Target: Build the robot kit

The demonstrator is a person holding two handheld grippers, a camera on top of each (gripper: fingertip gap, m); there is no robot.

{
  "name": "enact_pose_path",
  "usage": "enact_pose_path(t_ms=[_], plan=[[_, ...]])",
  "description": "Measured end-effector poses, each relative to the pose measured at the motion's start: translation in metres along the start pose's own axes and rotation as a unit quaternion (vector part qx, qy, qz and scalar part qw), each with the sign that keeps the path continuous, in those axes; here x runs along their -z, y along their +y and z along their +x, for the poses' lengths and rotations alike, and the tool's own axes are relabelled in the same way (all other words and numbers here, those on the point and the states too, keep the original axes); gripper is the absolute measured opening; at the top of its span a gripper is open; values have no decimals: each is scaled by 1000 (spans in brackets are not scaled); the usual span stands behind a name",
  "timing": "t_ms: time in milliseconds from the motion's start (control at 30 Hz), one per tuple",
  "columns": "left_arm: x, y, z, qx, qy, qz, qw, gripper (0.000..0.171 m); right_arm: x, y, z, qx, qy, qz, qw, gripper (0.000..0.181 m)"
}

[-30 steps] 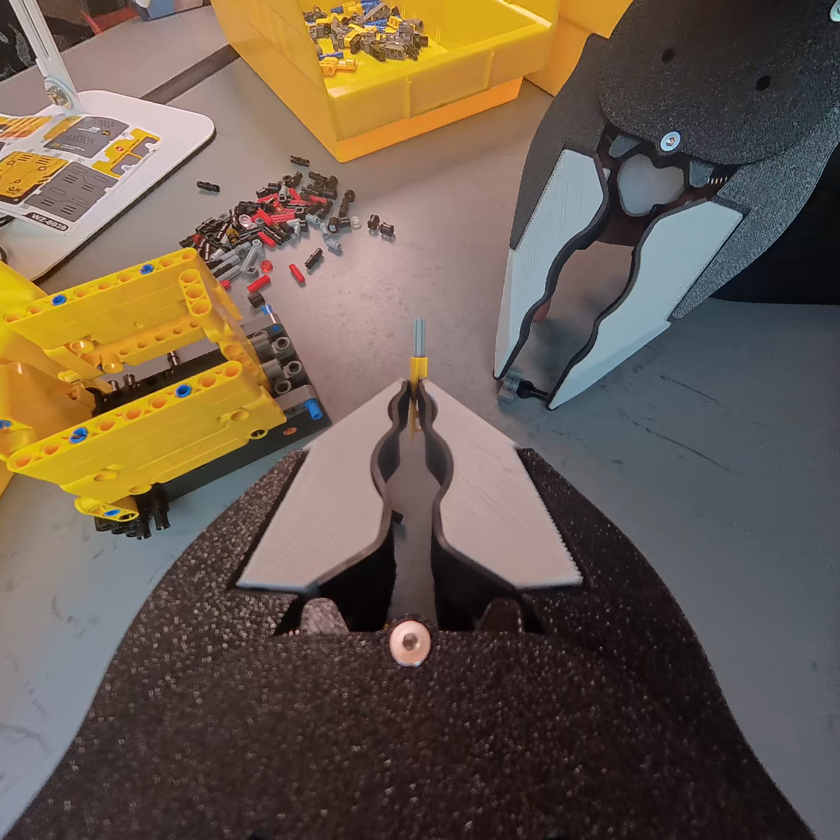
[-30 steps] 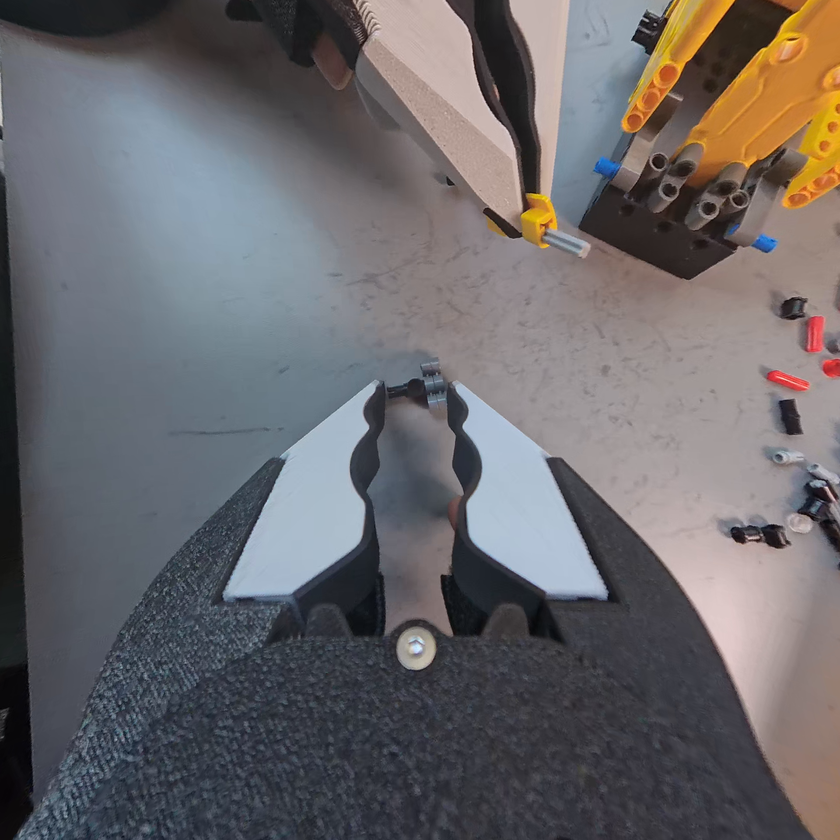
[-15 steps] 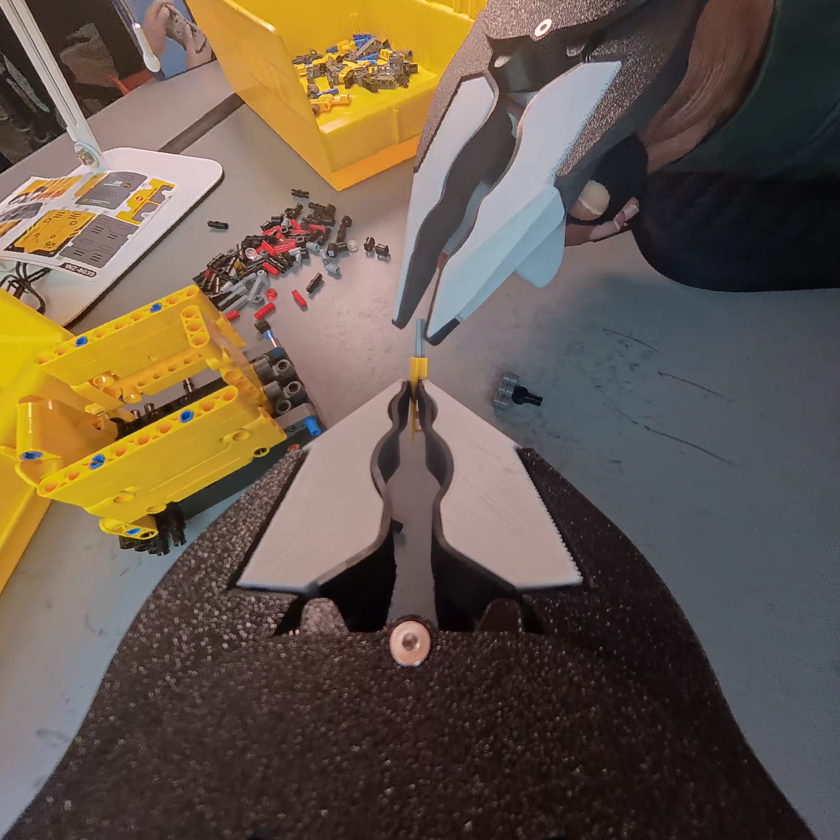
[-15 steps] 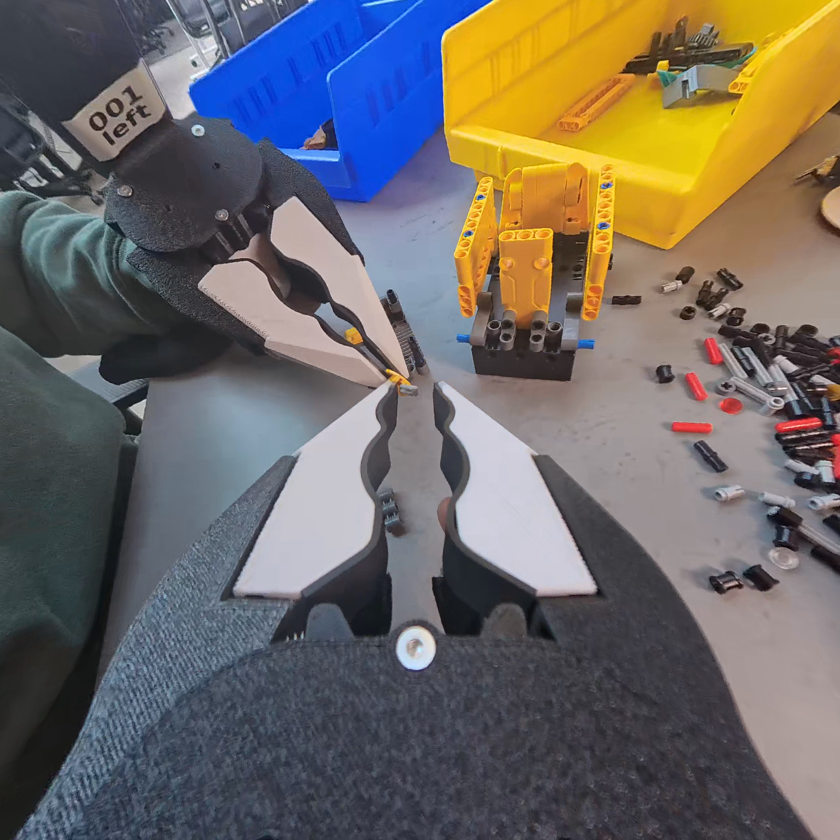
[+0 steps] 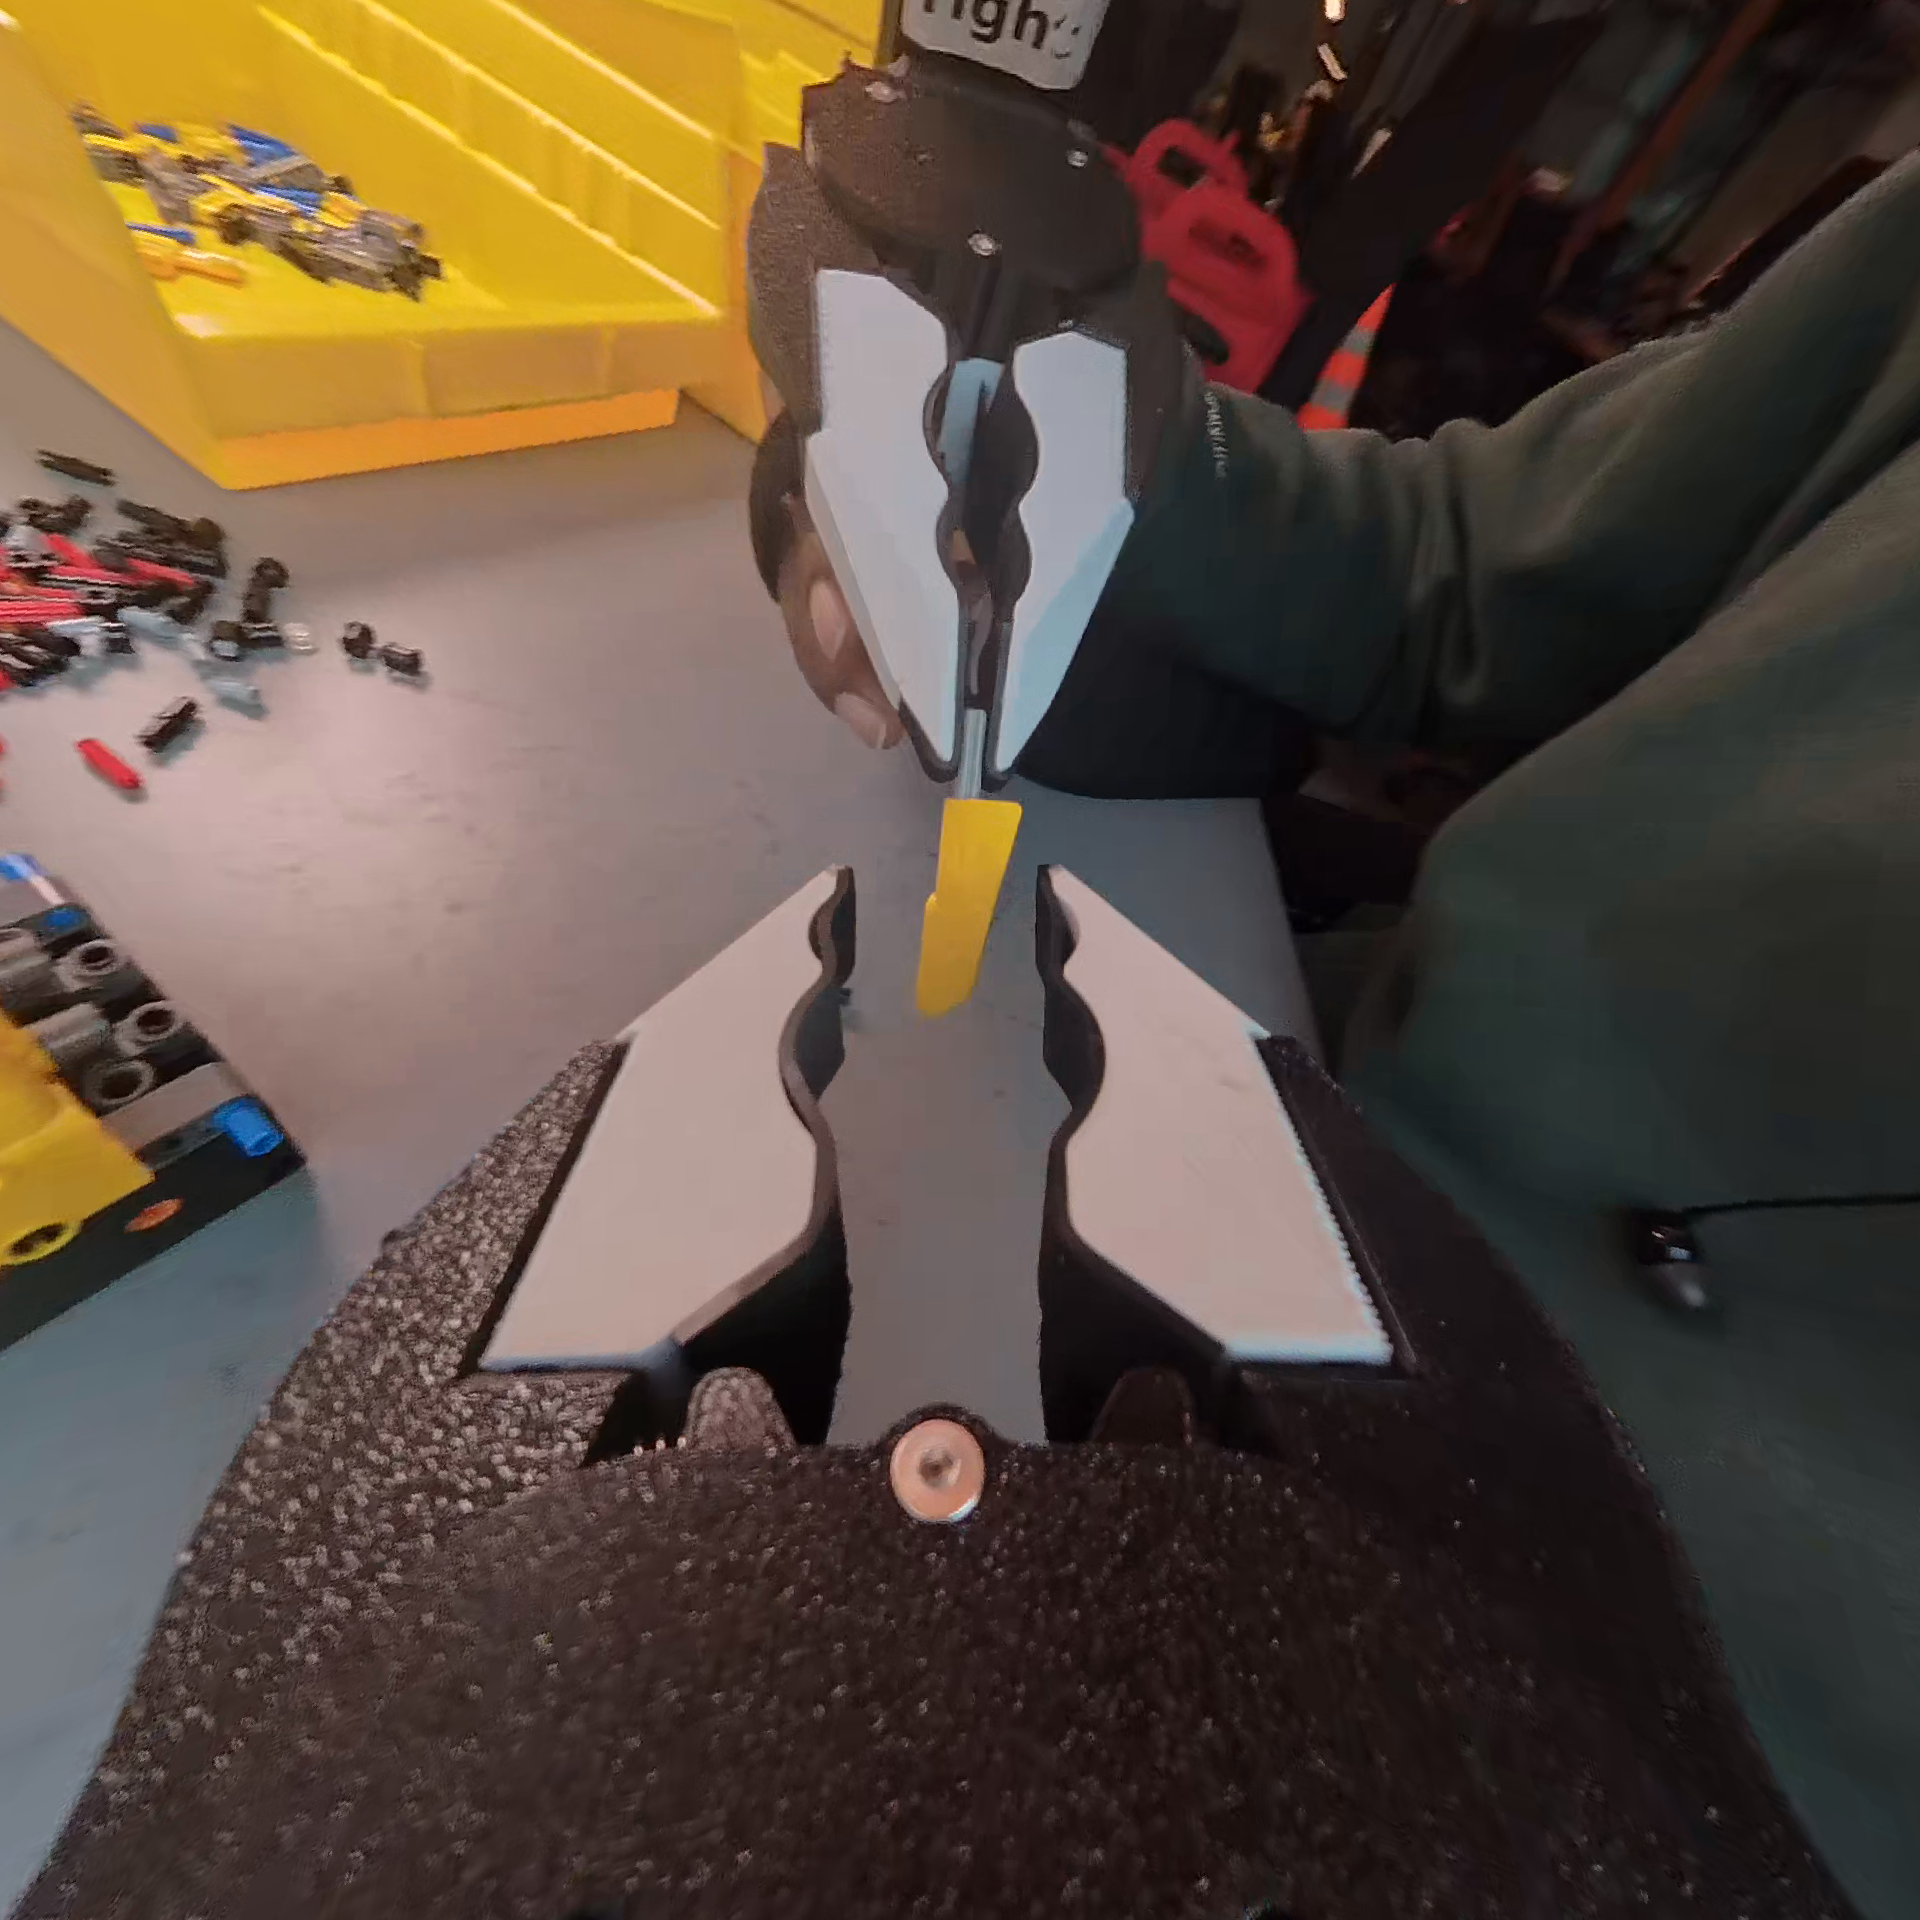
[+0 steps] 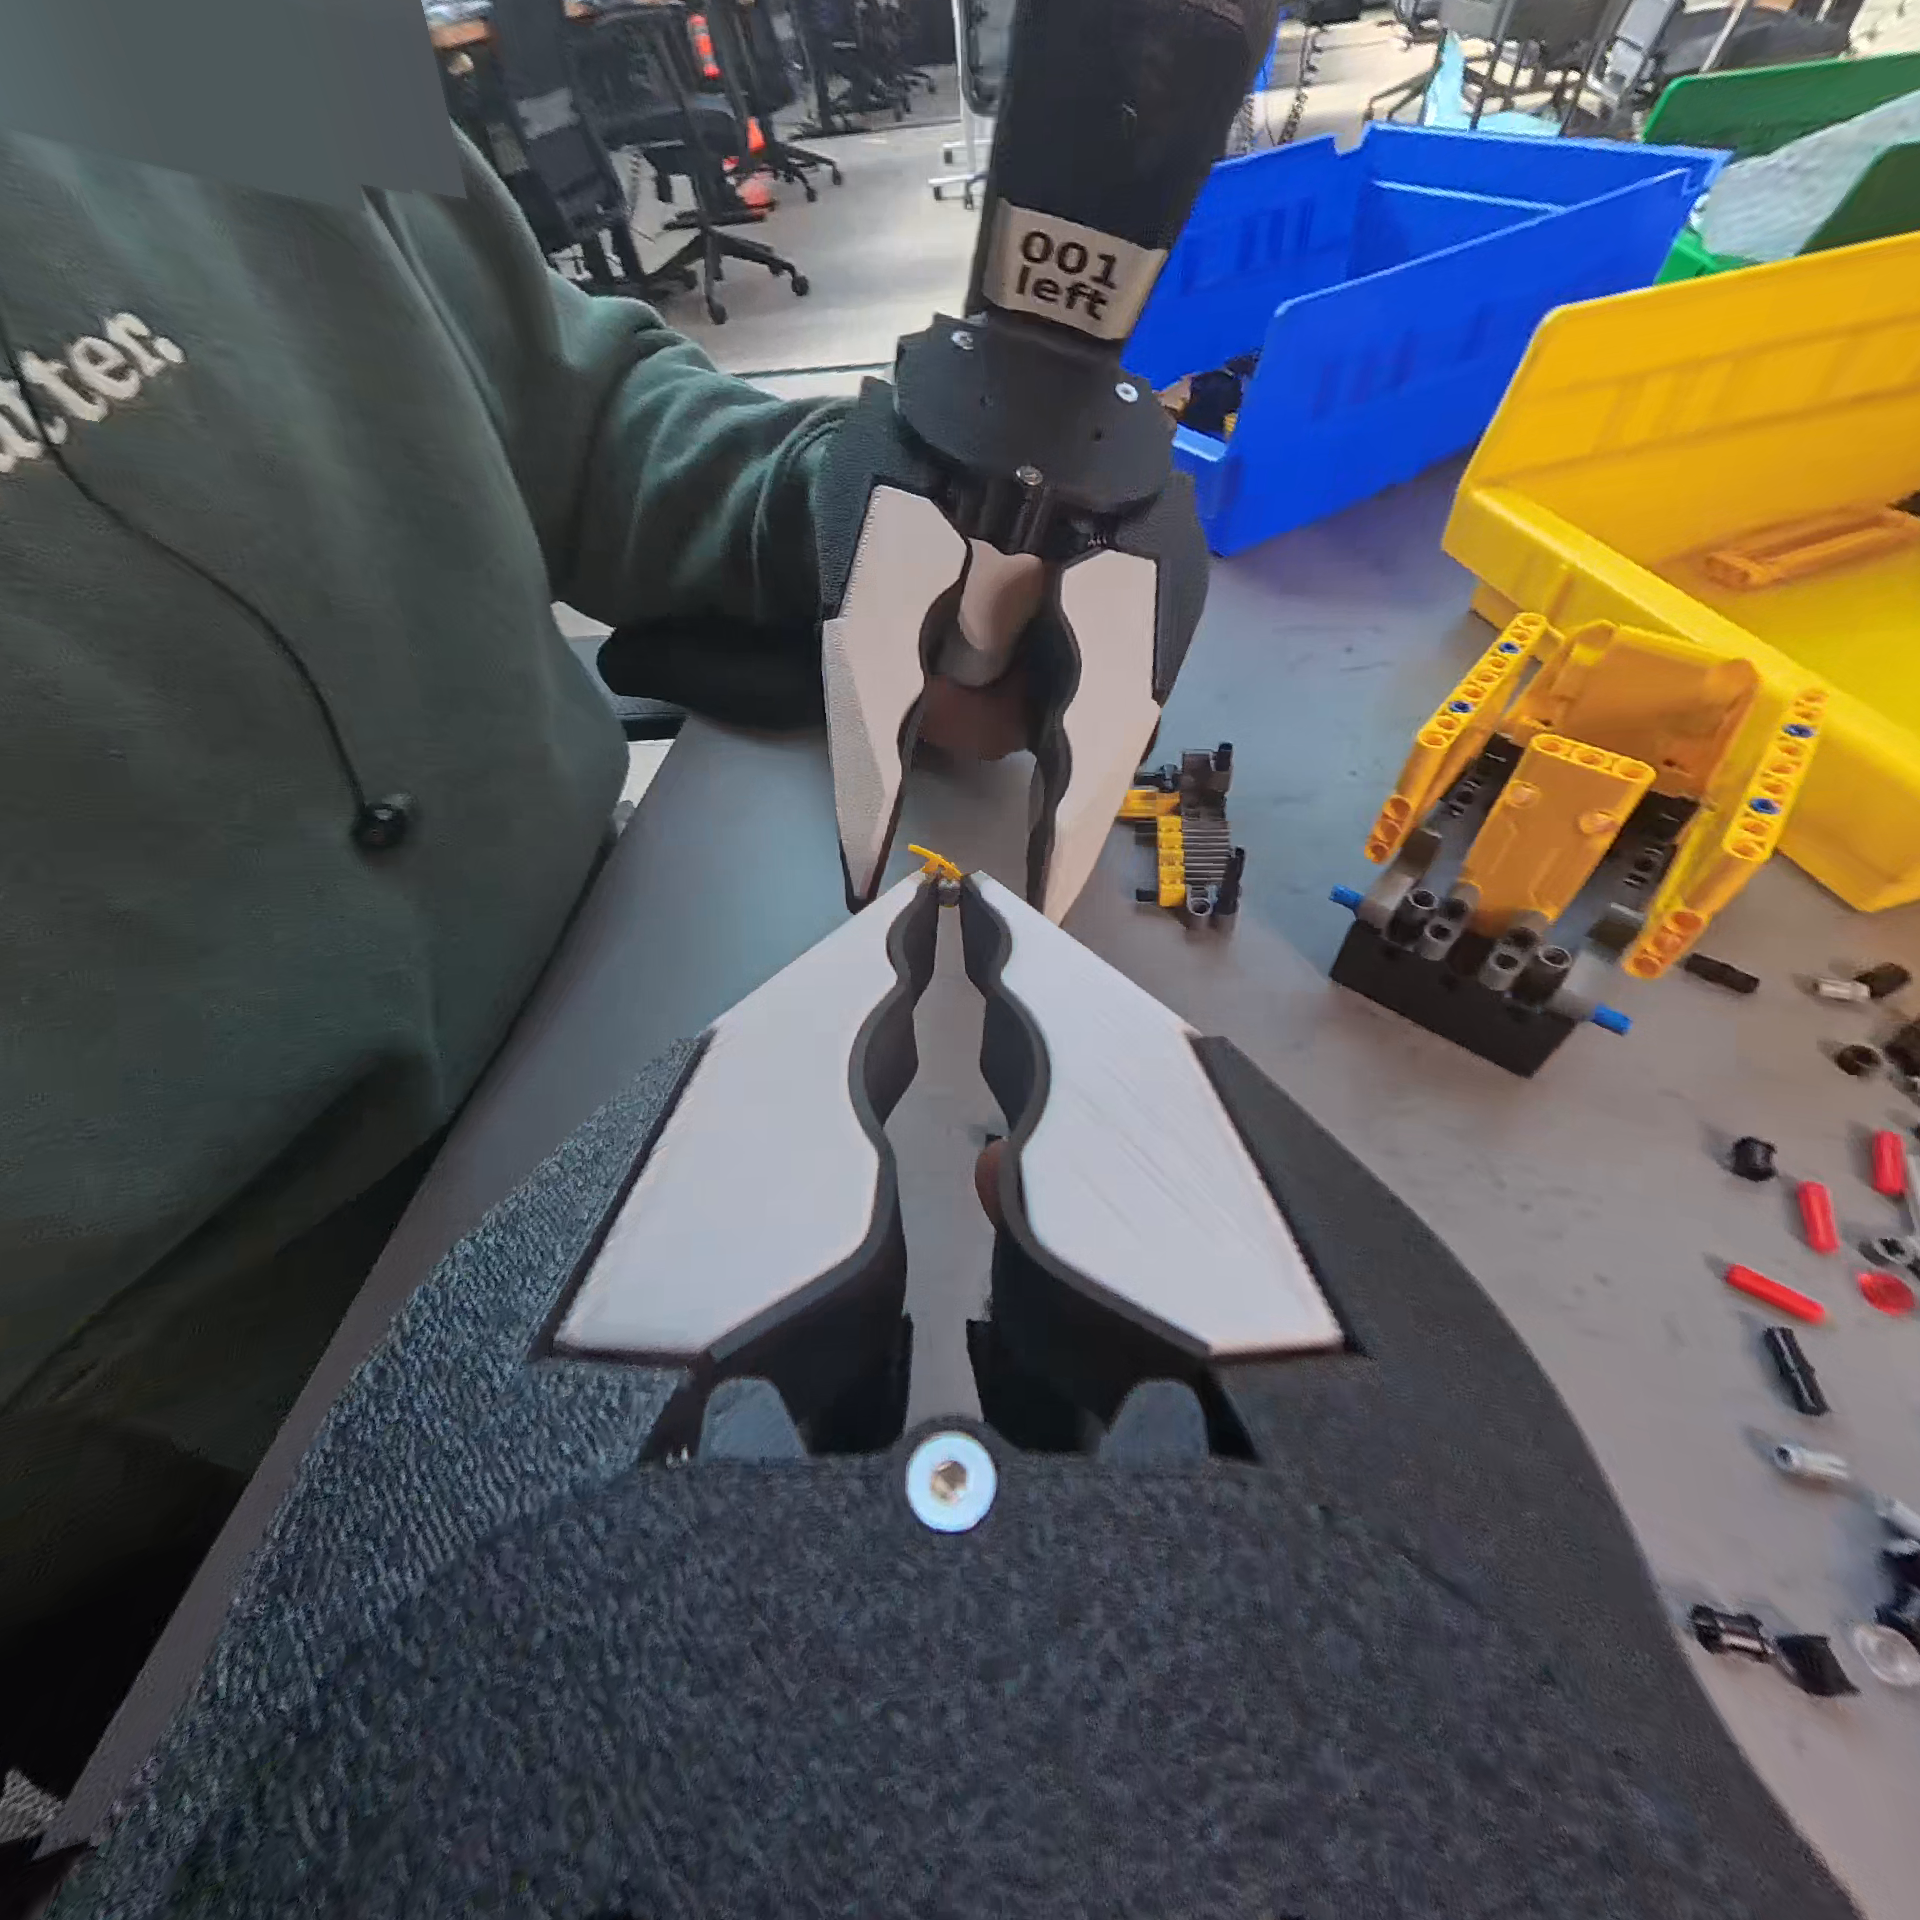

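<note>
In the left wrist view my left gripper (image 5: 943,883) is open, its fingers on either side of a small yellow brick piece (image 5: 966,914) without gripping it. A thin grey axle (image 5: 971,748) sticks out of the piece's far end. My right gripper (image 5: 974,767) faces me tip to tip and is shut on that axle. In the right wrist view my right gripper (image 6: 953,883) is shut on the axle, with the yellow piece (image 6: 932,860) just past its tips. The left gripper's fingers (image 6: 873,727) stand open around it.
A yellow and black brick model (image 6: 1558,831) stands on the grey table (image 6: 1351,1195), also at the left edge in the left wrist view (image 5: 62,1143). Loose pins (image 6: 1818,1247) lie scattered beside a small brick assembly (image 6: 1195,831). Yellow bin (image 5: 416,312), blue bin (image 6: 1403,312) and a green sleeve (image 5: 1455,520) surround. Only a small space, under 4 cm, lies between the two pairs of fingers.
My left gripper has opened and let go of the yellow piece. My right gripper left a small grey part on the table, swung up to face the left one and shut on the axle.
</note>
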State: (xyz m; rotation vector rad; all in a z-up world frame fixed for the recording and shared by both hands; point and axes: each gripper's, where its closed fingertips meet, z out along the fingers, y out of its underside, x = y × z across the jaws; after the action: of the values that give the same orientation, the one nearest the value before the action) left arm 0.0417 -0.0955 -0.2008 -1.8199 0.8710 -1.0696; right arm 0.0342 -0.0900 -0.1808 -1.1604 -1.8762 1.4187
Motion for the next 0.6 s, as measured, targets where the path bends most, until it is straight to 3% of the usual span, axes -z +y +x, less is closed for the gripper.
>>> enact_pose_path(t_ms=[133, 167, 600], plan=[[-3, 1, 24, 1, 74, 4, 997, 20, 0, 2, -15, 7, -37, 1, 999, 3], [-4, 1, 25, -1, 76, 5, 997, 13, 0, 2, -19, 6, -46, 1, 999, 3], [2, -12, 10, 8, 41, 42, 998, 12, 4, -6, -2, -14, -1, 35, 999, 4]])
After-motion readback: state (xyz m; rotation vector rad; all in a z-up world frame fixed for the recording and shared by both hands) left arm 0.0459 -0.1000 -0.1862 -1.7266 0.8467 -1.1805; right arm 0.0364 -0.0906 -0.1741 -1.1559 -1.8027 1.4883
